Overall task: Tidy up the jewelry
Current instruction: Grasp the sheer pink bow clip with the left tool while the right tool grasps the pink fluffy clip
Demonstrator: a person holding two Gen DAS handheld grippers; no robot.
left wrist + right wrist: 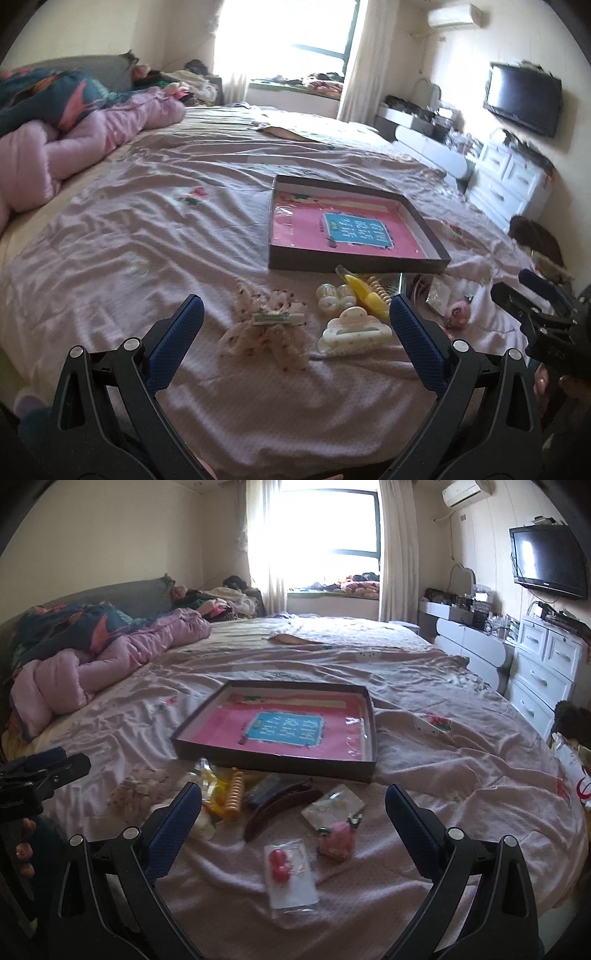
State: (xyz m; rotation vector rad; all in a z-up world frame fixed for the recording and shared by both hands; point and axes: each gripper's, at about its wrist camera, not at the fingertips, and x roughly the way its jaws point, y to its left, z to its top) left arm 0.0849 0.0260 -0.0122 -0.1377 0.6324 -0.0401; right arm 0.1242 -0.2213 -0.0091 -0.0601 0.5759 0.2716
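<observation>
Jewelry and hair accessories lie scattered on the pink bedsheet [147, 229], just in front of a shallow dark box [354, 266] with a pink-and-blue printed sheet lining its bottom. Box holds none of the pieces.

Left gripper [295, 321] hovers low over the sheet, jaws spread wide, gripping nothing. Between its blue fingers [177, 343]: a floral fabric bow clip [269, 328] and a cream claw clip [354, 330], side by side on the sheet. Just beyond them, a clear double-round clip [334, 295] and a yellow clip [364, 291] touching a peach toothed claw clip [378, 286], near the box's front wall.

Right gripper [293, 805] also spread wide, empty, hovering above the sheet. Between its fingers: a clear packet with red round pieces [290, 871] nearest the camera, a pink plush-looking charm [338, 836] just beside it, another small clear packet [332, 805] behind, and a long dark-brown banana clip [280, 805] lying diagonally. Peach clip and yellow clip show left of that, partly behind the left finger.

Each gripper appears at the edge of the other's view, fingertips of a hand [26, 843] on the handle.

Rumpled pink quilt [92, 664] at bed's far left, white drawers [546, 668] and wall TV [546, 559] on the right.
</observation>
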